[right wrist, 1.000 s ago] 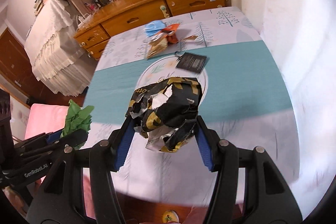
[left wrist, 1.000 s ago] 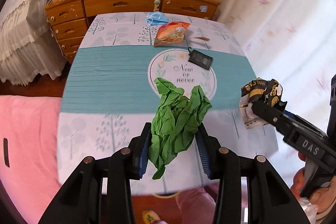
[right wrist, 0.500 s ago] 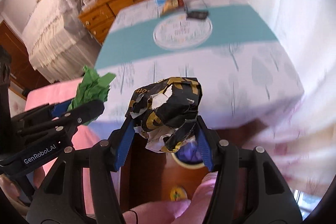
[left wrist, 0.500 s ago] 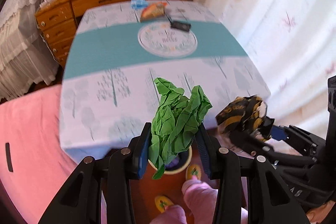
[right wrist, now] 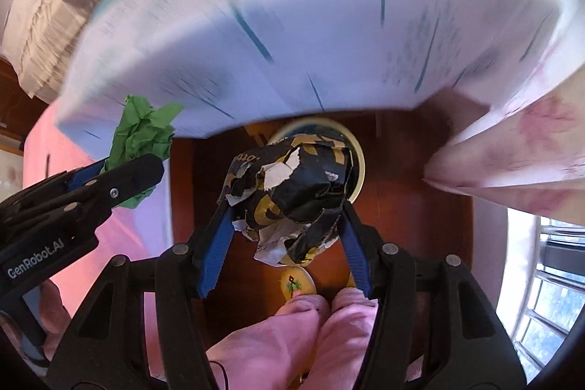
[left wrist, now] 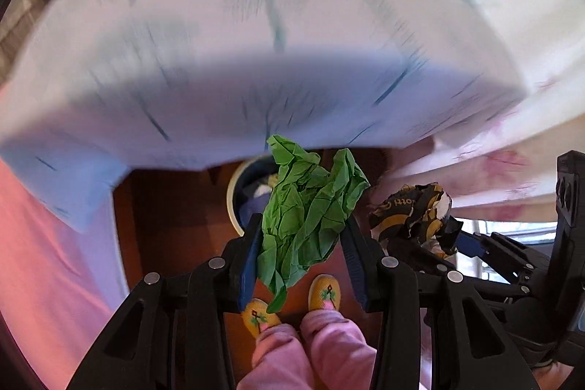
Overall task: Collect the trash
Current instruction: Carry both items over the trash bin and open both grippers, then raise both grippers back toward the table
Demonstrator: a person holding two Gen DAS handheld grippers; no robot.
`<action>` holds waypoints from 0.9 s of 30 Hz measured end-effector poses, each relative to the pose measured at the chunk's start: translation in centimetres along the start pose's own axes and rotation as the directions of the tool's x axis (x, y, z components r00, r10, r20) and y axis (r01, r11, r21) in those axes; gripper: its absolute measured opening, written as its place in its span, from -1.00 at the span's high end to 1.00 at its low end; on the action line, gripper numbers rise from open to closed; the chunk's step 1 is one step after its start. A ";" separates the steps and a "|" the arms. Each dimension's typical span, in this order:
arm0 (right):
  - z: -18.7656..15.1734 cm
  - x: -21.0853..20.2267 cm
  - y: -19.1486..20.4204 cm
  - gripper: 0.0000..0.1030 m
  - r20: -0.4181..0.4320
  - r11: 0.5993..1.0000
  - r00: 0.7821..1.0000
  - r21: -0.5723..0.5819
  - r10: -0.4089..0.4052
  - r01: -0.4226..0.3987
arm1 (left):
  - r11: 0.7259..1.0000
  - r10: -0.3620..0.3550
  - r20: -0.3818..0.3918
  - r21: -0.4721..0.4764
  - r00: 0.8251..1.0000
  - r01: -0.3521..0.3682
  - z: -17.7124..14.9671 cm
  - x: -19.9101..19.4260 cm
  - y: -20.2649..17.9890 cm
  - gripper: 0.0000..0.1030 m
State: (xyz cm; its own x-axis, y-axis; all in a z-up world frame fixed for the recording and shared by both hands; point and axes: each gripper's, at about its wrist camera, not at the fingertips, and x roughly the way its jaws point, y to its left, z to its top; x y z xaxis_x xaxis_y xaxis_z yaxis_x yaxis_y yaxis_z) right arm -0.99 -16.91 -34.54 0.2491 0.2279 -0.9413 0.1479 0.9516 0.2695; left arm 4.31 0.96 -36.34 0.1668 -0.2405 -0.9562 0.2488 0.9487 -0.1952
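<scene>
Left jaws: the left gripper (left wrist: pixel 301 260) is clamped on a crumpled green paper wad (left wrist: pixel 309 222), blue pads pressed into both its sides.
Right jaws: the right gripper (right wrist: pixel 285 236) is clamped on a black-and-gold crumpled wrapper (right wrist: pixel 292 192), with torn white edges hanging below the pads.
Bin: a cream-rimmed trash bin (right wrist: pixel 360 167) stands on the dark wood floor (right wrist: pixel 402 225), below and just beyond both loads, partly under the tabletop's near edge.
Step in hand: carrying both wads down to the bin; I judge the drop goes best if each load is centred over the rim before the jaws part, one at a time.
Edges: the hanging tablecloth (left wrist: pixel 256 79) overlaps the bin's far side, so the approach should come from the near side.
Open room: floor is free left and right of the bin; the person's yellow slippers (left wrist: pixel 325 291) sit just near it; a curtain (right wrist: pixel 512 152) closes the right.
</scene>
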 end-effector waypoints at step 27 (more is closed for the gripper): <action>0.2 25.1 -6.8 -0.44 -0.030 0.994 1.000 -0.114 0.002 -0.005 | 0.982 0.096 0.044 -0.166 0.994 -0.087 -3.2 21.1 7.1 -0.72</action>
State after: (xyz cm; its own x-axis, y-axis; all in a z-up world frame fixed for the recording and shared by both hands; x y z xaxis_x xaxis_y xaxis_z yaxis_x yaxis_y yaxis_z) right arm 4.42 -17.70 -59.95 0.2210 0.2359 -0.9463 0.0368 0.9676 0.2498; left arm 6.59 3.29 -58.61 0.2315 -0.1573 -0.9600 0.0710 0.9869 -0.1446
